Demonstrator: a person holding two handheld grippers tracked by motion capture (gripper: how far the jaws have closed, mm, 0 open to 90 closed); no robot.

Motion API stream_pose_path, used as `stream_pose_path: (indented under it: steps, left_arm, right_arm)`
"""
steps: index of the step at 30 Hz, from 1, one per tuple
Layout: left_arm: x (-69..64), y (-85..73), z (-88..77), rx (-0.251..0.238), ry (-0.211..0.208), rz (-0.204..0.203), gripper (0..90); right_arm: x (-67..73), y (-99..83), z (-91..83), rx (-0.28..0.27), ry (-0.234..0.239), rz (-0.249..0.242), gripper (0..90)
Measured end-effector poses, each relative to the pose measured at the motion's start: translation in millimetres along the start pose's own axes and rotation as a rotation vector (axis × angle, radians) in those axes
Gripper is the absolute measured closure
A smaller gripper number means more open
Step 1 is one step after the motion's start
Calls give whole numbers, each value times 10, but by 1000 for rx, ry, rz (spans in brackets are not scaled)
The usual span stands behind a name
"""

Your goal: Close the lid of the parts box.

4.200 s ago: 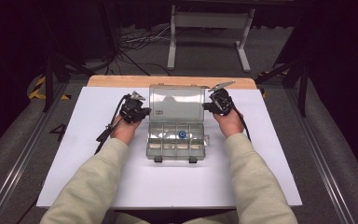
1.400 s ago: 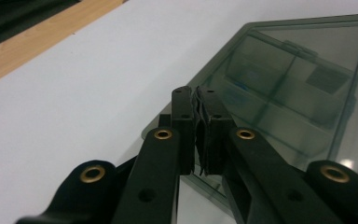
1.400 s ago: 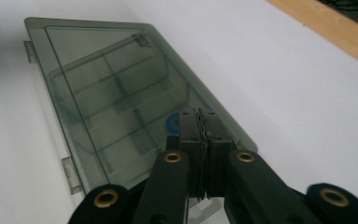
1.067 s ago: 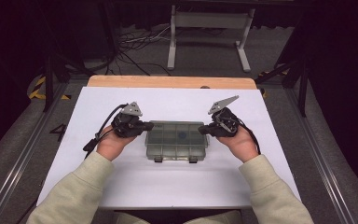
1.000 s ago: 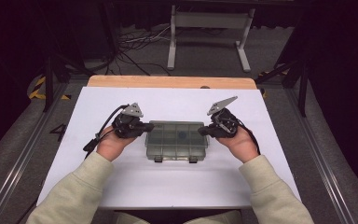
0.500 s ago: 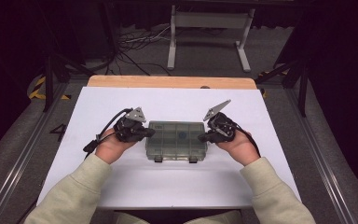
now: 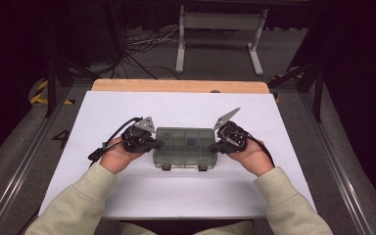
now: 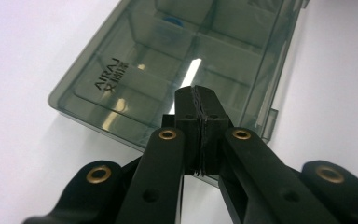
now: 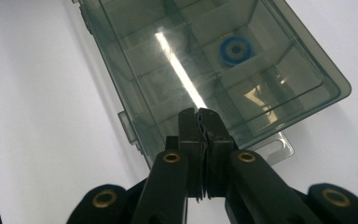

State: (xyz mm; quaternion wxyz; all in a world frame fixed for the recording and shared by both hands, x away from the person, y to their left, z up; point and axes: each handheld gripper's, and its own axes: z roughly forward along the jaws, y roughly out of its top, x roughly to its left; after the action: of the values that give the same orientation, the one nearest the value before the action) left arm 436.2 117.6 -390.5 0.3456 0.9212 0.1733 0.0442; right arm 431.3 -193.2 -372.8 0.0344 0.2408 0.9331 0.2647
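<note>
A smoky clear compartment box (image 7: pixel 185 146) lies flat on the white table with its lid down. Through the lid a blue ring (image 9: pixel 234 49) sits in one compartment, which also holds the blue ring (image 8: pixel 171 20) in the left gripper view. My left gripper (image 7: pixel 156 144) is shut with nothing between its jaws. Its tips (image 8: pixel 196 95) sit over the box's left end. My right gripper (image 7: pixel 214 146) is also shut and empty, and its tips (image 9: pixel 199 116) sit over the right end. Whether the tips press on the lid I cannot tell.
Two latch tabs (image 7: pixel 166 167) stick out of the box's near edge. The white table top (image 7: pixel 103 112) ends in a wooden strip (image 7: pixel 176 85) at the far side. Behind it stand a metal stand (image 7: pixel 220 29) and cables on the floor.
The lid that stood upright a few seconds ago now lies closed. Over the last second both grippers slid slightly nearer the person along the box's ends, still shut.
</note>
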Motion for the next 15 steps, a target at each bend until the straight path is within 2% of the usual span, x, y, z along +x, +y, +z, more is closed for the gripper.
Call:
stream_pose_path:
  steps: [8,15]
  left_arm:
    - [-3,-6,50,42,-24,11,890]
    - [-10,-12,77,66,-25,17,890]
  right_arm:
    - [3,-14,25,12,8,-1,885]
    - [5,-20,56,24,9,-2,879]
